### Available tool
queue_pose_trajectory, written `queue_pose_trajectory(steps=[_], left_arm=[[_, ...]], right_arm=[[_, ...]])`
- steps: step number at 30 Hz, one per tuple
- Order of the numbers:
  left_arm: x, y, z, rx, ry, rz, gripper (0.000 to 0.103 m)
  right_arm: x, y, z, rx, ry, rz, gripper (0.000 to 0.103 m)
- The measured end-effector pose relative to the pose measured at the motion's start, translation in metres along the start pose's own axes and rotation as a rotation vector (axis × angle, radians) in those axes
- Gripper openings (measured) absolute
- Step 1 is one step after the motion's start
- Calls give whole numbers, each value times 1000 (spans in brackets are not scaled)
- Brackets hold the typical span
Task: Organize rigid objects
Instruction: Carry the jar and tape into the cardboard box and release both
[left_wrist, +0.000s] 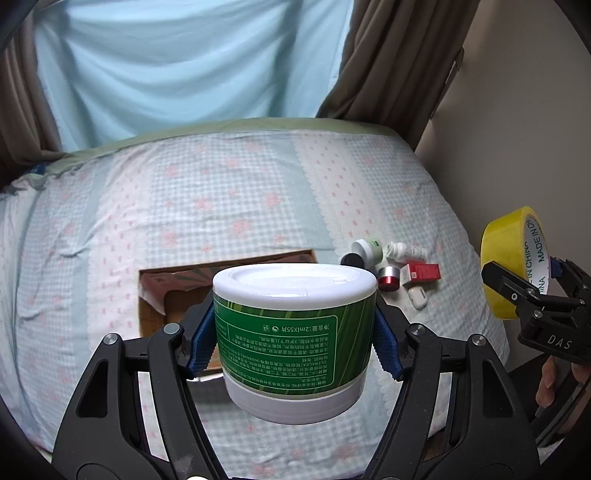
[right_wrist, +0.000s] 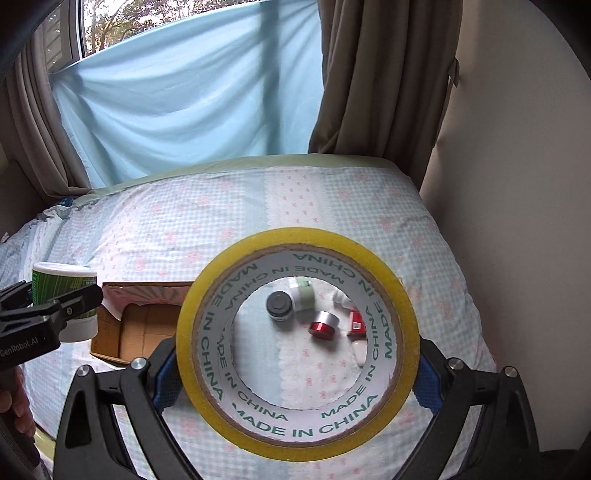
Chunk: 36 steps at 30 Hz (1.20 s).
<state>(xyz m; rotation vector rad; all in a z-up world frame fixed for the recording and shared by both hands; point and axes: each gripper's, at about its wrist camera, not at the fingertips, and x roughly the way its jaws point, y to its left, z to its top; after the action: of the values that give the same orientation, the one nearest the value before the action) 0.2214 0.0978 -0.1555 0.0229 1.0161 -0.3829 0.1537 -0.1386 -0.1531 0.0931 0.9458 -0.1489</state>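
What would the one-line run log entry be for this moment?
left gripper: shut on green-labelled tub | right gripper: shut on yellow tape roll | cardboard box: open on bed

both grippers are black plastic frames with triangular cut-outs and round silver screws at the joints. the left gripper has blue ribbed pads on its fingers, and white letters "genrobot.ai" on its side. the right gripper shows "das" in raised letters, perhaps part of a longer word.
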Motion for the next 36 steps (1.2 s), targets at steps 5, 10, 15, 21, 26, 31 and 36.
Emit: queue_pose_trajectory(steps=[5,10,15,21,26,31,36], left_arm=[[-9,64,-5,-37,2,39,67],[6,112,-10,-78,34,74,68],[38,142,-18,-127,83,93,67],[98,169,-25,-173,182,105,67],[154,176,-26,-170,259,113,67],[205,171,-33,-142,338,109,67],[245,169,-42,-147,408,110,67]], right_arm=[[7,66,15,-45,8,55,96],[29,124,22,-144,29,110,96],[68,162,18,-250,70,163,96],[130,193,1,-357,171,203,96],[189,210,-19,-444,270,241,96],[238,214,-41,-497,357,260,96],[269,209,-55,-486,420,270,96]])
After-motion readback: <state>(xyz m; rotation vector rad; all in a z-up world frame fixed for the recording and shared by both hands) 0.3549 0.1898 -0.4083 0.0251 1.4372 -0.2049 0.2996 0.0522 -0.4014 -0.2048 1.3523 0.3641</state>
